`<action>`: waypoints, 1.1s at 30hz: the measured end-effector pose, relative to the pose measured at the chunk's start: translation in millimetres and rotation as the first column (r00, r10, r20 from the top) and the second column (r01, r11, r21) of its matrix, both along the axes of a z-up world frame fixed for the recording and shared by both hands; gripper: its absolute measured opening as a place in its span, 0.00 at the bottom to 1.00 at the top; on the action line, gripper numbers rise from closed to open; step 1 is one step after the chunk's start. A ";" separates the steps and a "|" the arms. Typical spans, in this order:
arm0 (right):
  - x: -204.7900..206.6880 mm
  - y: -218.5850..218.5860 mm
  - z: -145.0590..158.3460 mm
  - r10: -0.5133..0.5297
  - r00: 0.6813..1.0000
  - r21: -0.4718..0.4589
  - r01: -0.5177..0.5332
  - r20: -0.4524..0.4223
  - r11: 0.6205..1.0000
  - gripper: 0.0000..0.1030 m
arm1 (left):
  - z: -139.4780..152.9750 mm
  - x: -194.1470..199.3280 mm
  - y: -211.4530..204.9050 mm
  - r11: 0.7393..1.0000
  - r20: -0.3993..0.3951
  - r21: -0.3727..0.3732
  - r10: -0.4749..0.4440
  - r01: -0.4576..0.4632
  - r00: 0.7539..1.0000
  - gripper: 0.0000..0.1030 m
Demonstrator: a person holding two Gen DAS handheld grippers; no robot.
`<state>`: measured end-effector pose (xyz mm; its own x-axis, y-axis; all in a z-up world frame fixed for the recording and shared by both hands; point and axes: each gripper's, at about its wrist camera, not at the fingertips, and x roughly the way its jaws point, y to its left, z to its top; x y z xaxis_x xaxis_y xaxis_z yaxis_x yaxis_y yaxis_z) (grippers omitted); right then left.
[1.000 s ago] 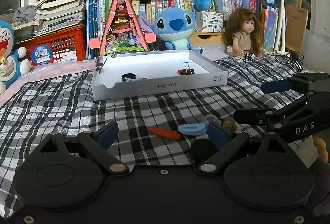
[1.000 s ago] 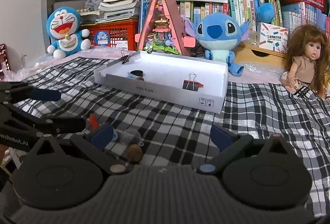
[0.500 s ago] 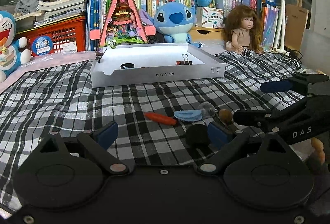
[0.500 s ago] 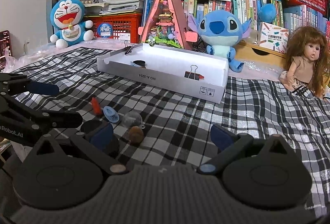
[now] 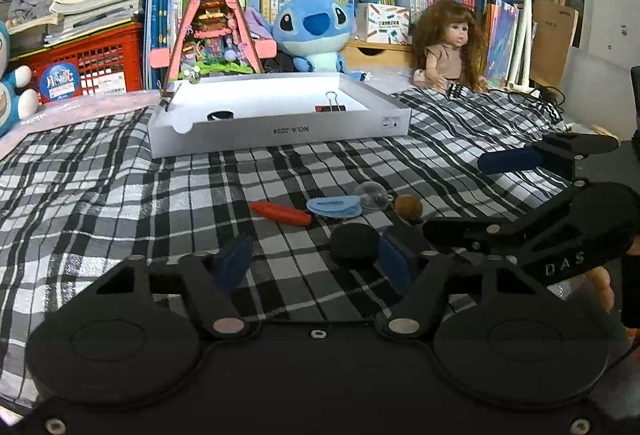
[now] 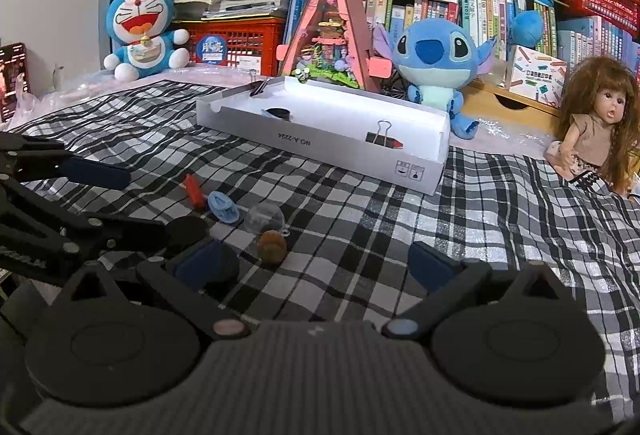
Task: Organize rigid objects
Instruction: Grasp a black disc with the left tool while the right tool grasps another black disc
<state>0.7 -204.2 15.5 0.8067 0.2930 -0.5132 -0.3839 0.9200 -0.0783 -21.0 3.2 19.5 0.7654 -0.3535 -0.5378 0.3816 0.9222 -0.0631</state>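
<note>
Black disc (image 5: 354, 246) is seen on the plaid cloth (image 5: 120, 203), well in front of the white box (image 5: 280, 133), between the pads of the left gripper (image 5: 316, 265). Its jaws are closing around the disc; the disc sits against the right pad (image 5: 394, 263), the left pad is apart from it, so no grip is made. Just beyond the disc, toward the box, a row is laid out: red pen (image 5: 282, 213), blue sandal (image 5: 334, 206), clear ball (image 5: 372, 196), brown nut (image 5: 409, 207). Inside the box a black ring (image 5: 221, 115) and a binder clip (image 5: 331, 106) are seen. The right gripper (image 6: 316, 267) is held wide, nothing between its jaws, in front of the box. Stitch (image 6: 434, 59) and the doll (image 6: 596, 123) are set behind the box.
</note>
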 end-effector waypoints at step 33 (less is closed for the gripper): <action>-16.5 24.2 -9.5 0.163 0.987 0.024 -0.163 -0.006 0.986 0.60 | 1.7 15.9 -0.5 0.999 -0.022 -0.030 0.013 -0.014 1.000 0.26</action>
